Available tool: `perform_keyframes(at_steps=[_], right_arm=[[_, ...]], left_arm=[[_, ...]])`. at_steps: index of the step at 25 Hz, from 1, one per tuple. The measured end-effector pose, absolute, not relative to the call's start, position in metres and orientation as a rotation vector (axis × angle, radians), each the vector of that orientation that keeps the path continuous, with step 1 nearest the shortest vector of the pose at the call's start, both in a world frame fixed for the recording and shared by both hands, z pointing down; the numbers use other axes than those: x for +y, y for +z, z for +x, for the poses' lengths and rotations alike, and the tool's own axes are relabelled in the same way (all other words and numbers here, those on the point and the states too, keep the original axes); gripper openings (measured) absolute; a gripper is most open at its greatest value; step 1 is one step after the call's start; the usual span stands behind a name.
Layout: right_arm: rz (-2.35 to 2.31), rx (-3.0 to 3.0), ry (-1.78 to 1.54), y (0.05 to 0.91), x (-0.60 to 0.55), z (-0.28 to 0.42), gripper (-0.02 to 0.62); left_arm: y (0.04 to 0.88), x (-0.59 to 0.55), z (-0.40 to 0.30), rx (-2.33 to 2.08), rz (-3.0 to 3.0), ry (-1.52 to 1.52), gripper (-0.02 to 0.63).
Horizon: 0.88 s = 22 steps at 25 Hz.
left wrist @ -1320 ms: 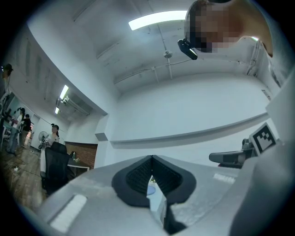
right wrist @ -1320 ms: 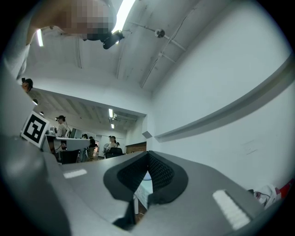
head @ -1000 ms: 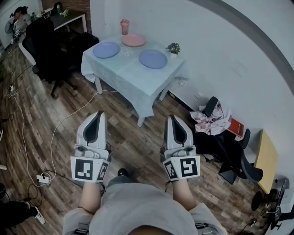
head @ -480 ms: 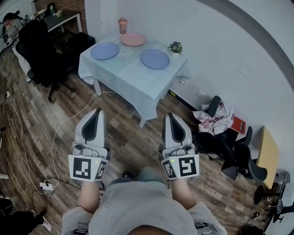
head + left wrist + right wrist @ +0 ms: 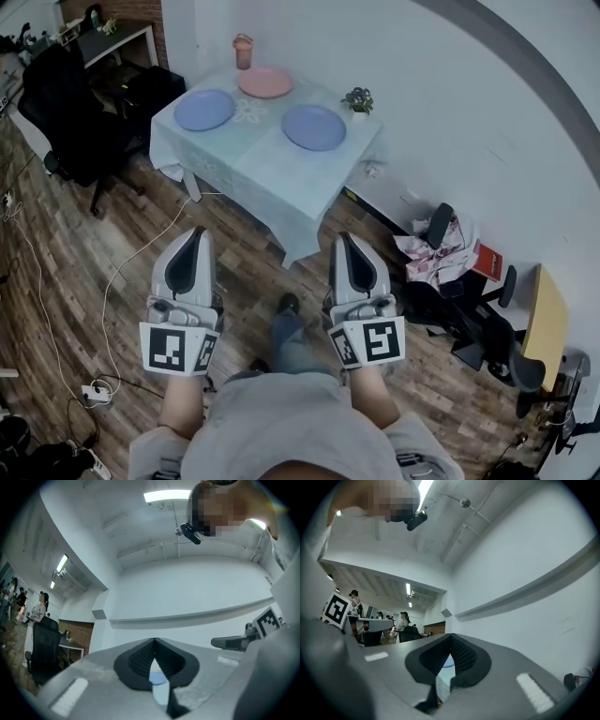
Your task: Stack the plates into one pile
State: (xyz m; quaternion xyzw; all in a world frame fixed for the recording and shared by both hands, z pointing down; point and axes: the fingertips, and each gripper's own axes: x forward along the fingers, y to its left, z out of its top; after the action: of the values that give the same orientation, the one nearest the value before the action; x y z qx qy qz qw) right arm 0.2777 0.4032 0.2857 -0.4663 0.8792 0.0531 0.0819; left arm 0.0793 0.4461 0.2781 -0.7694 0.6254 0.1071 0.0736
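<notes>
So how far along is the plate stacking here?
Done: nothing; the pink plate, left blue plate and right blue plate lie apart on the table. In hand: nothing; the left hand-held gripper and right hand-held gripper are shut and empty, over the floor, short of the table. Left: all the stacking.
</notes>
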Motion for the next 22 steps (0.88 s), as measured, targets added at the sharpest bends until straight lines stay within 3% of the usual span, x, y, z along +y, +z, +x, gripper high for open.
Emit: perform_keyframes(at_steps=[11, 22], right_arm=[[-1.335, 2.614, 0.24, 0.254, 0.249, 0.276, 0.002], [-1.214, 2.597, 0.389, 0.233, 0.145, 0.293, 0.002]], left_arm=[[0.25, 0.311, 0.067, 1.901, -2.209, 0.362, 0.006], [0.238, 0.197, 0.107, 1.808, -2.254, 0.367, 0.006]])
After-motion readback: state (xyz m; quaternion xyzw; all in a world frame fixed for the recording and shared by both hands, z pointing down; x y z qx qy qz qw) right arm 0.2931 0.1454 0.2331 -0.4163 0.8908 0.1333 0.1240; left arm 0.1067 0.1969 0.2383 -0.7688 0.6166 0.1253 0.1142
